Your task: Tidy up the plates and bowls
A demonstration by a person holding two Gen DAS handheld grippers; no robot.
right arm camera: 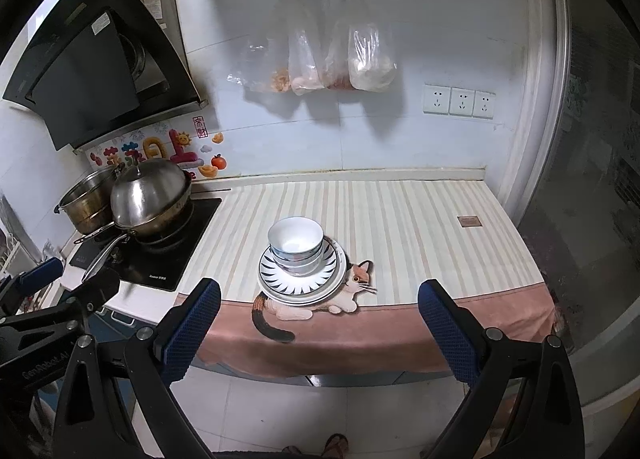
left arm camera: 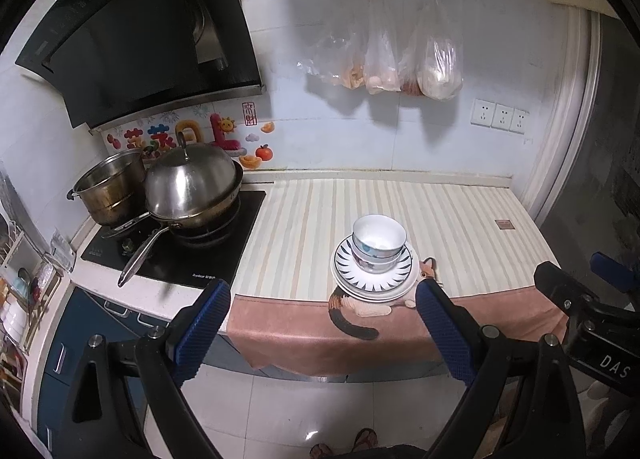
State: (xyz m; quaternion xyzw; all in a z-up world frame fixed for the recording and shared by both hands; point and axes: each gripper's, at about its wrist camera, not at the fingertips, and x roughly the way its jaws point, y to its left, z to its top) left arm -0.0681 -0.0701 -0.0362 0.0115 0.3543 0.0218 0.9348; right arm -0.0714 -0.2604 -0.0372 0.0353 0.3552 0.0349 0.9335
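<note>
From the left wrist, the left tongs [left arm camera: 322,323] hang level off the table's [left arm camera: 460,211] front edge, blue fingers [left arm camera: 200,333] wide apart and empty. Straight ahead, near that edge, the nested bowls [left arm camera: 378,241] sit in the stacked plates [left arm camera: 374,279]. The right tongs [left arm camera: 592,283] show at the far right.

From the right wrist, the right tongs [right arm camera: 320,329] are likewise level, spread and empty, the bowls [right arm camera: 296,245] and plates [right arm camera: 302,279] left of centre on the table [right arm camera: 440,227]. The left tongs [right arm camera: 60,279] show at the left edge.
</note>
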